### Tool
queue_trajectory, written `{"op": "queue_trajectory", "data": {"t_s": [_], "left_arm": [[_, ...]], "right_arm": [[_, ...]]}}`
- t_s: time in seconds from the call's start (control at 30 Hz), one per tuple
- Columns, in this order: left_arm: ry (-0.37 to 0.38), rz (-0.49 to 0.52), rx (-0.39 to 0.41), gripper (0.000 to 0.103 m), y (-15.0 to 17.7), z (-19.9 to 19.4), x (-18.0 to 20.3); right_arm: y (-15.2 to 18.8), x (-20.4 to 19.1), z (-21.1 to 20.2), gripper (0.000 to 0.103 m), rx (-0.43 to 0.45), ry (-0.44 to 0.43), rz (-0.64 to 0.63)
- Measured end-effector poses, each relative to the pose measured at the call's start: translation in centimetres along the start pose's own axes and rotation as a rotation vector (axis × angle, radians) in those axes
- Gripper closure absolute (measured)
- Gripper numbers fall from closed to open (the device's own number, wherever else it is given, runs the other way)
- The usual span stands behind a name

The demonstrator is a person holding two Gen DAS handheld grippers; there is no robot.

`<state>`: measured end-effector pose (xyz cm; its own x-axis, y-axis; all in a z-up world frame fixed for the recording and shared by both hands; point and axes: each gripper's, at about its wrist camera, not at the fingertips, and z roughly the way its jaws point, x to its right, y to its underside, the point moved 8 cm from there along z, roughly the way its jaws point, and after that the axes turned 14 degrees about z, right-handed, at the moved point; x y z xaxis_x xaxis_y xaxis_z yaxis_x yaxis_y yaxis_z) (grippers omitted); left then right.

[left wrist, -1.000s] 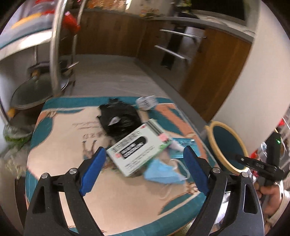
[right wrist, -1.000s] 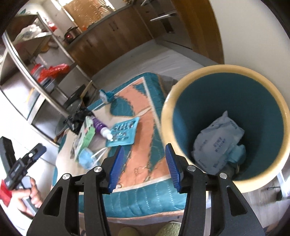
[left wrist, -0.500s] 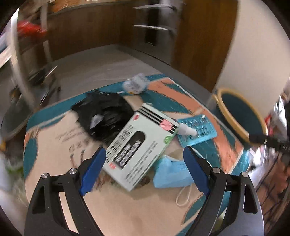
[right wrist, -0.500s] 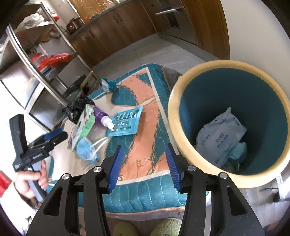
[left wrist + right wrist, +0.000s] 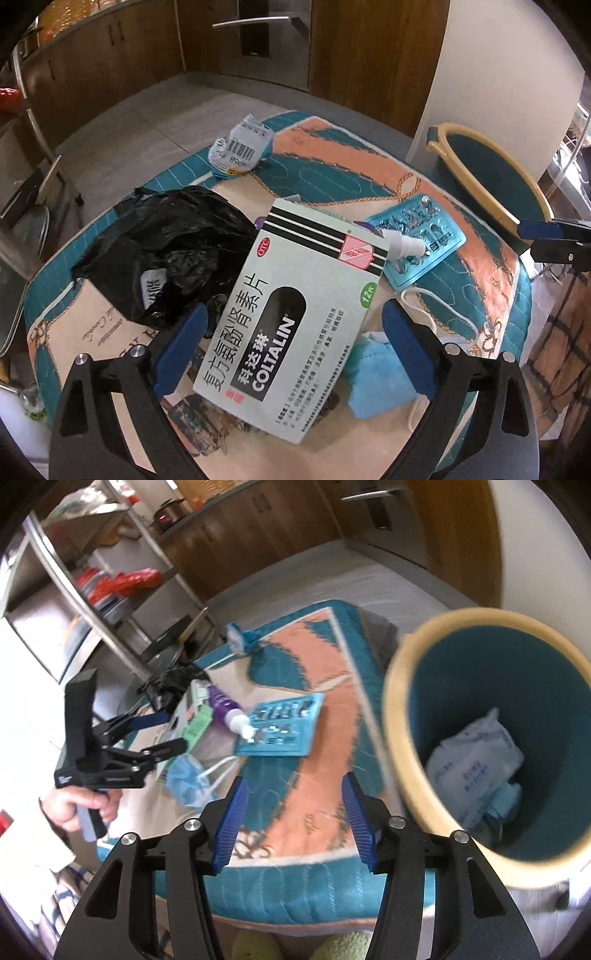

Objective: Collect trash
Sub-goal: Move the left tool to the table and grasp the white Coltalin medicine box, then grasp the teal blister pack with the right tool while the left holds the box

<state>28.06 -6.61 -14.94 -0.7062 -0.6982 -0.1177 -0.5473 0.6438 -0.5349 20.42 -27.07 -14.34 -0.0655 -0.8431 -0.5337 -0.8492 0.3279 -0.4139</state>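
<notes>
- Two tongs in view. Left tongs (image 5: 291,341) spread wide, jaws just opened further, straddling a flat cardboard medicine box (image 5: 295,314) without touching it.
- Right tongs (image 5: 291,819) part open, jaws just widened, nothing between them.
- Quilted teal-and-peach surface (image 5: 332,173) carries the box, crumpled black plastic bag (image 5: 166,243), foil blister pack (image 5: 421,240), soft blue face mask (image 5: 380,380).
- Round bin (image 5: 402,716), cream rim, holds a white packet (image 5: 476,753).

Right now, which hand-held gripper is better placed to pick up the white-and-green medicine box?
Left. The left hand-held gripper is open with the white-and-green medicine box between its fingers; the right hand-held gripper hangs over bare tablecloth.
</notes>
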Motion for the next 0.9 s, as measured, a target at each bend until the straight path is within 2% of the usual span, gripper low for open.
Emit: {"op": "queue_trajectory", "data": {"t_s": [0.07, 0.1, 0.17, 0.3, 0.57, 0.83, 0.87, 0.9], "left_arm": [[0.012, 0.009, -0.001, 0.010, 0.1, 0.2, 0.2], [0.015, 0.013, 0.000, 0.017, 0.1, 0.3, 0.3], [0.026, 0.011, 0.008, 0.020, 0.2, 0.1, 0.3], [0.025, -0.007, 0.045, 0.026, 0.3, -0.9, 0.2], [0.023, -0.058, 0.127, 0.028, 0.2, -4.4, 0.6], [-0.045, -0.106, 0.180, 0.028, 0.6, -8.3, 0.9], [-0.058, -0.117, 0.184, 0.028, 0.7, -8.5, 0.7], [-0.065, -0.127, 0.186, 0.028, 0.8, -8.6, 0.5]], "right_arm": [[-0.2, -0.9, 1.2, 0.048, -0.018, 0.007, -0.037], [-0.3, -1.2, 1.6, 0.048, -0.024, 0.014, -0.049], [-0.7, -1.3, 2.6, 0.047, -0.033, 0.035, -0.057], [-1.8, -0.7, 4.3, 0.047, -0.042, 0.039, 0.021], [-2.9, -0.5, 6.1, 0.047, -0.040, 0.024, 0.104], [-2.8, -0.4, 7.5, 0.047, -0.056, 0.036, 0.133], [-2.8, -0.4, 7.5, 0.050, -0.056, 0.032, 0.139], [-2.8, -0.4, 7.5, 0.062, -0.060, 0.024, 0.143]]}}
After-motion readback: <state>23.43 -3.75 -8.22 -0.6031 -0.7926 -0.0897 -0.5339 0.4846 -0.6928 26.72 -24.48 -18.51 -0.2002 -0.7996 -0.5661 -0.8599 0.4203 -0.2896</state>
